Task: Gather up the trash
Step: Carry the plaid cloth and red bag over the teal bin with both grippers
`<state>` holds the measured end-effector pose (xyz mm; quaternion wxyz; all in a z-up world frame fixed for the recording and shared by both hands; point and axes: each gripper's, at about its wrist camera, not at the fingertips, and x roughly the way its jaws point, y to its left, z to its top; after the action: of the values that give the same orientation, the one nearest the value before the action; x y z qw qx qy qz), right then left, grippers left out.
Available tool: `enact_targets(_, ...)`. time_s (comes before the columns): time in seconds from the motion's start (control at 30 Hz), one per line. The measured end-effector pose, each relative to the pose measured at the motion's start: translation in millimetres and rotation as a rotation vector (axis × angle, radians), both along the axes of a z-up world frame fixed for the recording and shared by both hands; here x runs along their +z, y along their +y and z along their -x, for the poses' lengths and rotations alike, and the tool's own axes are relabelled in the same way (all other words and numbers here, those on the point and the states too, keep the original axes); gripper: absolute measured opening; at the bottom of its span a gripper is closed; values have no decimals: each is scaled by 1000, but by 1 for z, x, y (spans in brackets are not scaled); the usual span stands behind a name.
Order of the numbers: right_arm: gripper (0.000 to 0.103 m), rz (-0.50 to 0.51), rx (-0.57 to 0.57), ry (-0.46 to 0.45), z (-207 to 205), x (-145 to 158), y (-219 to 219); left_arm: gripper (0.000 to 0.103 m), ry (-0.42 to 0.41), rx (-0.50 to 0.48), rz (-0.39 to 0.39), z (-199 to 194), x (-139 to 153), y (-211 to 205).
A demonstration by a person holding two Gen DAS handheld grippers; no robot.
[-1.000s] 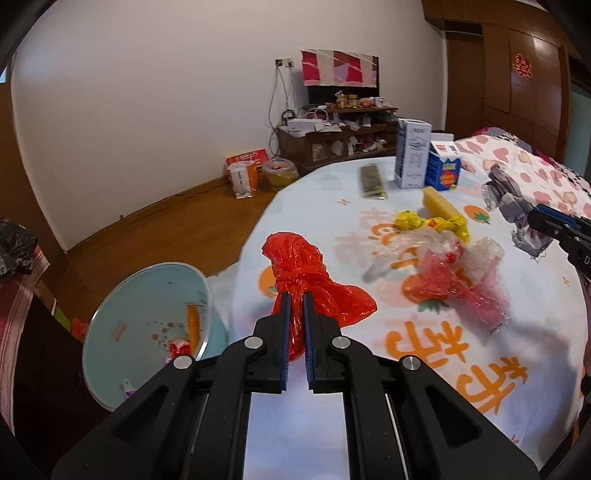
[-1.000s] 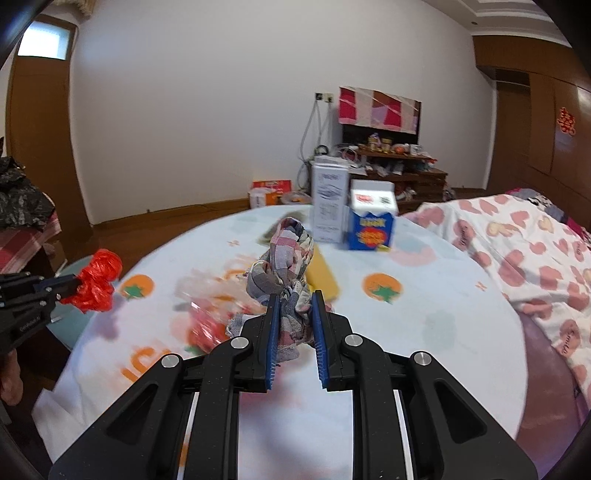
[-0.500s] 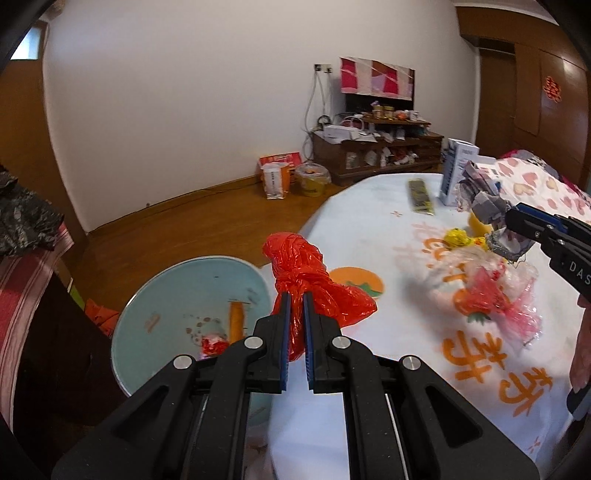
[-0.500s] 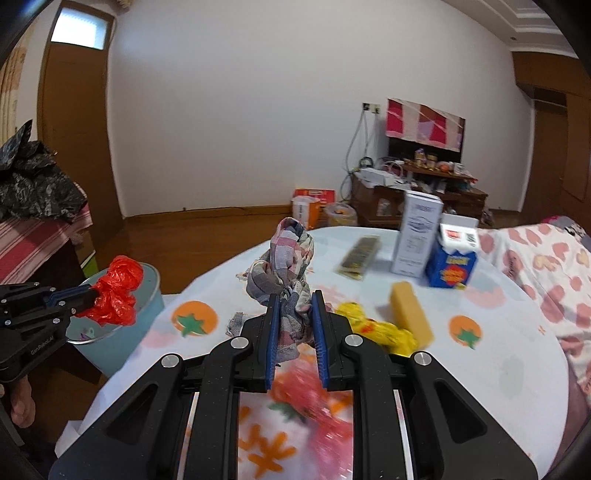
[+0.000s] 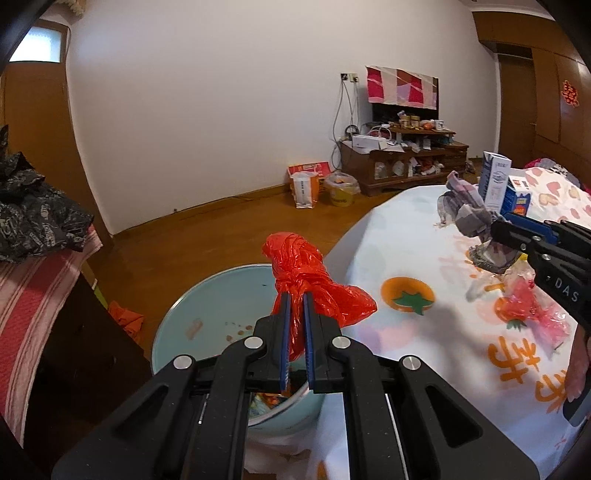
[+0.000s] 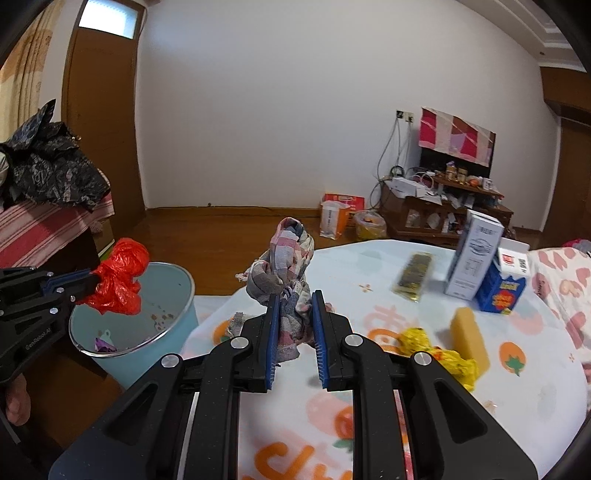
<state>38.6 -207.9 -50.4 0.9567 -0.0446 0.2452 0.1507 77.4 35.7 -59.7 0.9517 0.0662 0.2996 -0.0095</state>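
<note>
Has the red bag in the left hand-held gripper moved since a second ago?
Yes. The red bag has gone left off the table and now hangs over the blue bin, clamped in the left hand-held gripper.

wall: white | floor: brown wood | cabinet: cluttered, against wall | window: bright
</note>
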Motion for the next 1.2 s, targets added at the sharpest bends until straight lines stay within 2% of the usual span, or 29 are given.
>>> enact_targets(0.6,19,12,116,10,-17,-7,62,7,3,59,-20,8,-2,26)
enact_targets(1.2,19,45,185,33,-26,-14,94,7,21,121,-26,7,-5,55)
